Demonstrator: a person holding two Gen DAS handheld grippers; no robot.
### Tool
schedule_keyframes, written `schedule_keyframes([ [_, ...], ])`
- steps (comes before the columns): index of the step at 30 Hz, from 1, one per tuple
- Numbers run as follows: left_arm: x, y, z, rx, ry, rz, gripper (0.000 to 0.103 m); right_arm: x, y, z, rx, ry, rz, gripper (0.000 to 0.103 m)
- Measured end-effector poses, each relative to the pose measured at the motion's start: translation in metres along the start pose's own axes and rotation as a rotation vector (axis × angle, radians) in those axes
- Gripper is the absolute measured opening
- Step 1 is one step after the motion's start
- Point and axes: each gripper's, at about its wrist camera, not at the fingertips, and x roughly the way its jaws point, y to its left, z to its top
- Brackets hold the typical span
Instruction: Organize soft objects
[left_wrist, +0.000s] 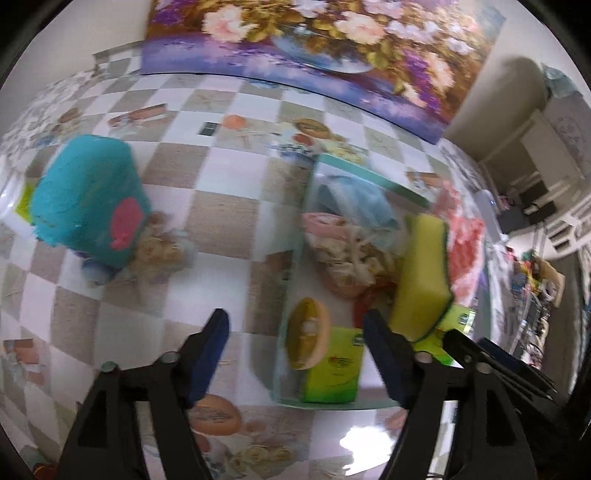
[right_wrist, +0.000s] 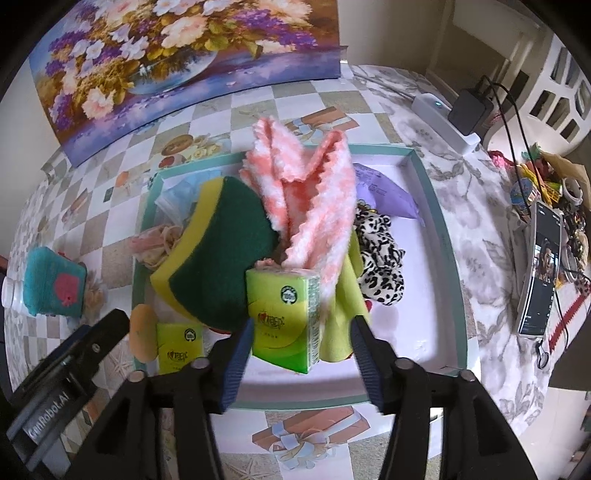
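Over the tray (right_wrist: 447, 236) — right claw (right_wrist: 301, 354) parted — tissue pack (right_wrist: 282, 314).

White lettering "GenRobot.AI" on the black left gripper body (right_wrist: 51, 417), small print on the green tissue packets (right_wrist: 286, 317) too blurred to read

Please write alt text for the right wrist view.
The open right gripper hangs over a teal-rimmed white tray piled with soft things: a green tissue pack, a yellow-and-green sponge and a pink-and-white fluffy cloth.
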Motion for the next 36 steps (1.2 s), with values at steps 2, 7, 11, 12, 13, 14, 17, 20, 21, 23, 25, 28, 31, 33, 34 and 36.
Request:
schedule_keyframes([
  [2,0.0,0.006,0.002,-0.015,0.003,0.038,0.08,0.002,0.003,0.0,-0.012,0.006,0.002,0.069],
  [7,0.0,0.023,0.002,-0.058,0.007,0.104,0.082,0.003,0.008,-0.003,-0.031,0.013,-0.007,0.074],
  [11,-0.005,0.027,0.001,-0.052,-0.013,0.129,0.087,0.002,0.01,-0.009,-0.046,0.006,0.0,0.076],
  [12,-0.006,0.027,0.002,-0.046,-0.019,0.137,0.094,0.001,0.01,-0.01,-0.047,0.006,0.001,0.077],
  [13,-0.008,0.028,0.001,-0.04,-0.028,0.148,0.096,0.001,0.01,-0.013,-0.048,0.004,0.003,0.078],
  [14,-0.009,0.029,0.001,-0.038,-0.034,0.154,0.096,0.001,0.01,-0.015,-0.048,0.002,0.005,0.079],
  [17,-0.013,0.034,-0.001,-0.024,-0.05,0.19,0.098,0.001,0.009,-0.022,-0.041,-0.005,0.012,0.092],
  [20,-0.015,0.039,-0.002,0.002,-0.057,0.249,0.101,0.0,0.01,-0.029,-0.043,-0.013,0.014,0.103],
  [21,-0.017,0.041,-0.003,0.011,-0.057,0.263,0.102,-0.001,0.011,-0.031,-0.047,-0.017,0.008,0.103],
  [23,-0.021,0.045,-0.005,0.014,-0.064,0.265,0.102,-0.001,0.012,-0.034,-0.051,-0.023,0.005,0.103],
  [25,-0.025,0.048,-0.006,0.013,-0.071,0.257,0.102,-0.002,0.012,-0.037,-0.051,-0.025,0.016,0.103],
  [28,-0.028,0.051,-0.009,0.028,-0.057,0.279,0.102,-0.004,0.014,-0.039,-0.054,-0.027,0.022,0.103],
  [31,-0.028,0.054,-0.014,0.048,-0.034,0.309,0.102,-0.006,0.015,-0.042,-0.058,-0.032,0.016,0.103],
  [33,-0.027,0.058,-0.015,0.038,-0.014,0.317,0.102,-0.007,0.016,-0.044,-0.056,-0.034,0.021,0.103],
  [34,-0.029,0.061,-0.017,0.03,-0.013,0.308,0.102,-0.008,0.017,-0.044,-0.056,-0.035,0.023,0.103],
  [36,-0.032,0.066,-0.019,0.008,-0.015,0.294,0.102,-0.009,0.018,-0.046,-0.057,-0.039,0.021,0.103],
])
